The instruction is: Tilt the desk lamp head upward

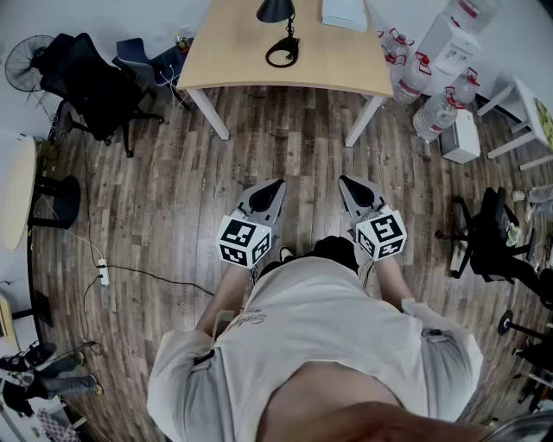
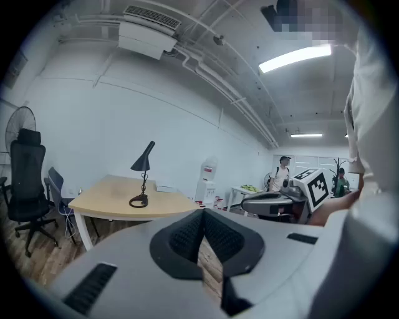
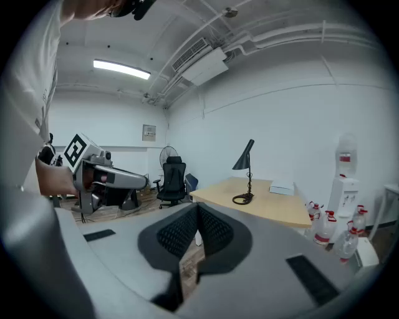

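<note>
Desk lamp [image 1: 275, 12]: on far counter [image 1: 233, 53], head angled down. Left gripper [image 1: 277, 184], right gripper [image 1: 345, 180]: jaws pressed together, empty, well apart from it. Tilting not begun.

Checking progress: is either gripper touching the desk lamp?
Apart. Head view: left gripper and right gripper over floor, short of the table holding the desk lamp.

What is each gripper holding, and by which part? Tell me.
Nothing. The left gripper and the right gripper are both shut with nothing between the jaws, well short of the desk lamp on the table.
</note>
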### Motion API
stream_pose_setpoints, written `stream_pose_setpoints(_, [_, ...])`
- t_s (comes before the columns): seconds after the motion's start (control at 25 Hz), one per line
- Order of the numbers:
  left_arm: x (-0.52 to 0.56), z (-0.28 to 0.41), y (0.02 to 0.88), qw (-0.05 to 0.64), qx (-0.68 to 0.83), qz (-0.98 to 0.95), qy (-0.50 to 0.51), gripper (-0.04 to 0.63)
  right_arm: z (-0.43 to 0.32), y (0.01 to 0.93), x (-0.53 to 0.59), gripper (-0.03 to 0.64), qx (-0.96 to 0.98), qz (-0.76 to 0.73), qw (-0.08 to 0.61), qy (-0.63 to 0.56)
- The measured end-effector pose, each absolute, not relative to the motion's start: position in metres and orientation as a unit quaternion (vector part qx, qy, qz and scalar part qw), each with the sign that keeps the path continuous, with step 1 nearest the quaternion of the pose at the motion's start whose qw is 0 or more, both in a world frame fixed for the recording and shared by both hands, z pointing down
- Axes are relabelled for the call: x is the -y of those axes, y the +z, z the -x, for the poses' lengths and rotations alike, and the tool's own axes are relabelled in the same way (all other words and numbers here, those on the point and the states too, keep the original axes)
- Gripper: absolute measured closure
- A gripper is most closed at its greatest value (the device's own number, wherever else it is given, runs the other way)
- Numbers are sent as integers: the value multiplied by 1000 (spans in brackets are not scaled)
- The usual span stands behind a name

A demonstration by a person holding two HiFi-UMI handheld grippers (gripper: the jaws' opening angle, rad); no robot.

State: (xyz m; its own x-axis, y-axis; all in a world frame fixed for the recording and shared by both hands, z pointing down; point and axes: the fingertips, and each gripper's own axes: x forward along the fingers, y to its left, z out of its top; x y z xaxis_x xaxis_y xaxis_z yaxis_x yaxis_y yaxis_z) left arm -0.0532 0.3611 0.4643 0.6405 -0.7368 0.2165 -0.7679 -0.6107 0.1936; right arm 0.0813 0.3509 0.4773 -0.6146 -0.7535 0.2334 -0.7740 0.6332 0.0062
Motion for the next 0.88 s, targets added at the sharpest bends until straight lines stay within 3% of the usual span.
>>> stream_pose_setpoints(0.6, [-332, 71, 480, 147, 413, -897, 53, 581, -76, 475, -333, 621, 882, -455, 113, 36])
stream_pose_setpoints(0.88, [-302, 63, 500, 193, 410, -890, 58, 581, -86, 490, -300, 621, 882, -451, 122, 58])
